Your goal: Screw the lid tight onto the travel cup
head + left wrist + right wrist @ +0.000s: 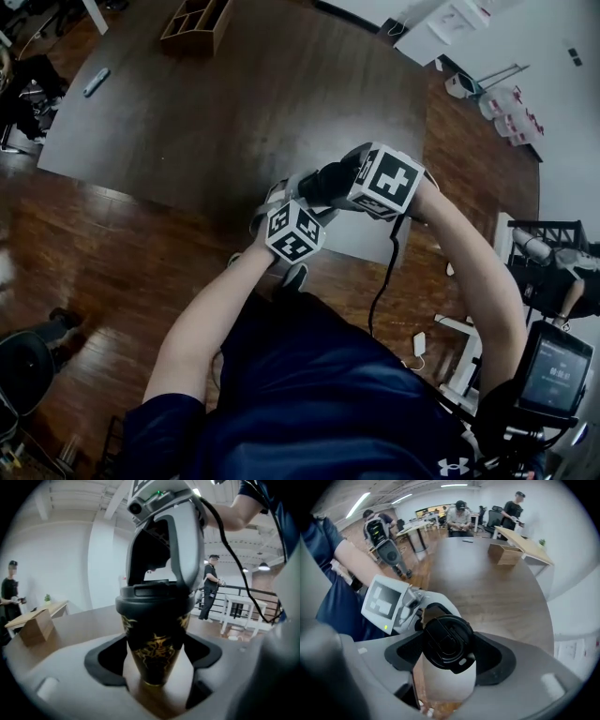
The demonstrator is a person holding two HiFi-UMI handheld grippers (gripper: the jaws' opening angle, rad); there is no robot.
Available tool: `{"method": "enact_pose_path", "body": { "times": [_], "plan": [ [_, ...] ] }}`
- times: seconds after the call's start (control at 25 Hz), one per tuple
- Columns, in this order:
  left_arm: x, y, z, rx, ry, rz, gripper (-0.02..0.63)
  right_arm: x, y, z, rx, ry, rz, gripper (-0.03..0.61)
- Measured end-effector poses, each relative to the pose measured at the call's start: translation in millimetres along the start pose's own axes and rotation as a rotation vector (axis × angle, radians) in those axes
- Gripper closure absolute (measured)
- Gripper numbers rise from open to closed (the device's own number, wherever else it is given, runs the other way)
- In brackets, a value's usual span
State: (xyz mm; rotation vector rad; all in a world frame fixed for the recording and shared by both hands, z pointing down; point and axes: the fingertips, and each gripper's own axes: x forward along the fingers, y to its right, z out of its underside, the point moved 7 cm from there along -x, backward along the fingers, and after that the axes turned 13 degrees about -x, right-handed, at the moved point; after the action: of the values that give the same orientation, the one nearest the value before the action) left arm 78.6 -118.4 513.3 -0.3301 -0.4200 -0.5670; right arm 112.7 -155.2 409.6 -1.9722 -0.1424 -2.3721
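A black travel cup (157, 648) with gold markings stands upright between the jaws of my left gripper (157, 657). Its pads (110, 656) sit close beside the cup's lower body without clearly pressing it, so that gripper is open. The black lid (154, 599) sits on the cup's rim. My right gripper (449, 648) comes down from above and is shut on the lid (447, 641), with a pad against each side. In the head view both marker cubes (295, 234) (389, 178) crowd together at the table's near edge and hide the cup.
The dark wooden table (234, 103) stretches away behind the grippers. A wooden box (195, 21) stands at its far end and a small grey object (96, 82) lies at far left. People stand or sit in the background (211, 585) (461, 520). A cable (384, 272) hangs from the right gripper.
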Motion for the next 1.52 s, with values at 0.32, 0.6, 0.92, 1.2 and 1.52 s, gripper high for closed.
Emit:
{"method": "enact_pose_path", "body": {
  "times": [0.32,0.6,0.92,1.2,1.52],
  "plan": [
    [-17,-7,2,0.009,0.007,0.031,0.231,2,-3,5,0.014,0.079,0.059,0.242],
    [-4,-2,-13,0.208,-0.054,0.209,0.209,1,-15,-4,-0.411,0.026,-0.039,0.242],
    [-6,15,-2,0.176,0.052,0.105,0.215,1,-31,-2,-0.062,-0.046,0.106,0.241],
    [-1,11,-2,0.126,0.063,0.101,0.213,0,-20,8,-0.049,0.033,0.047,0.244],
    [7,11,4,0.224,-0.015,0.146,0.215,-3,-25,5,-0.524,0.009,-0.055,0.242]
  ]
}}
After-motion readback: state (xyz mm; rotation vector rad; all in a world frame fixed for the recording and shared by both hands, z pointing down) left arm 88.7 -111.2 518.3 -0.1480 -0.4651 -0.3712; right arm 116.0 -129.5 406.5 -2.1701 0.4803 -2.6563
